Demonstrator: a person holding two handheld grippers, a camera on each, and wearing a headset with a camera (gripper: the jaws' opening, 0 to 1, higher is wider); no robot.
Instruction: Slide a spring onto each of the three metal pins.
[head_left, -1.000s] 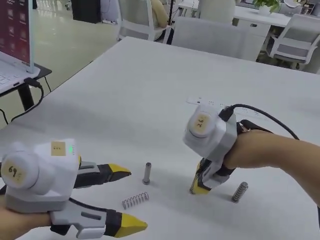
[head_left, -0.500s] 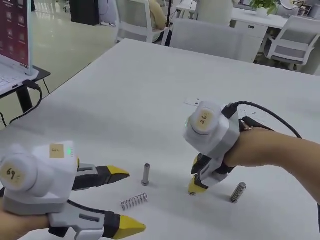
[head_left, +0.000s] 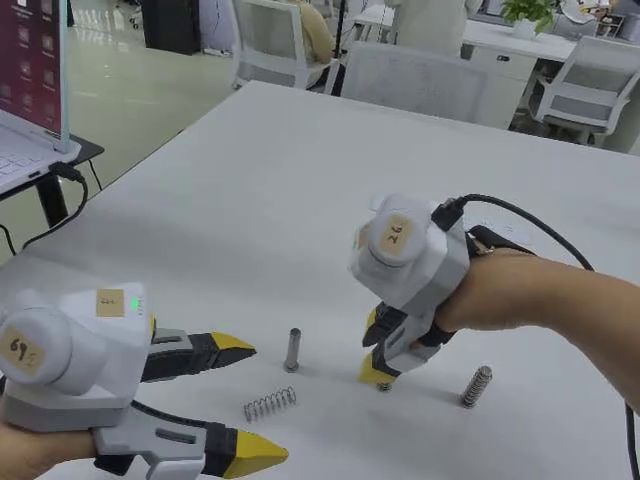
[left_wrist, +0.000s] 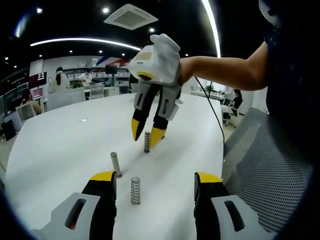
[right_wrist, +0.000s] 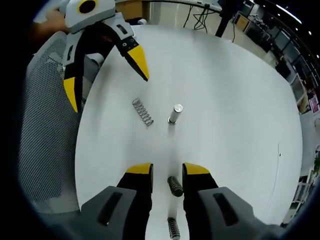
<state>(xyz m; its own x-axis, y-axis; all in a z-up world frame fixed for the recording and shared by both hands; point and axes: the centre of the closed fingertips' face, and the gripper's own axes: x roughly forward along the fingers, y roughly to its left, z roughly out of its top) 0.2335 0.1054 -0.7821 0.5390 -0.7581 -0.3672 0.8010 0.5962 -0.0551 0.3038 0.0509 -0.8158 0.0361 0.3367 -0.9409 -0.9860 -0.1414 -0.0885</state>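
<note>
Standing upright on the worktop (head_left: 300, 200), the bare pin (head_left: 292, 350) has no spring yet. The loose spring (head_left: 270, 403) lies flat just beside the bare pin on the person's side, probably so it is easy to pick up. Right of the bare pin, the right claw (left_wrist: 146, 135) straddles a sprung pin (right_wrist: 175, 186) with its jaws narrowly parted. I cannot tell whether they touch it; likely it is seating the spring. Farther right stands another sprung pin (head_left: 478, 386). The left claw (head_left: 245, 400) hangs wide open and empty near the bare pin, facing the loose spring.

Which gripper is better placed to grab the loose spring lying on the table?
Probably left: the left gripper, open, has the loose spring just ahead of its jaws; the right gripper straddles another spring.
</note>
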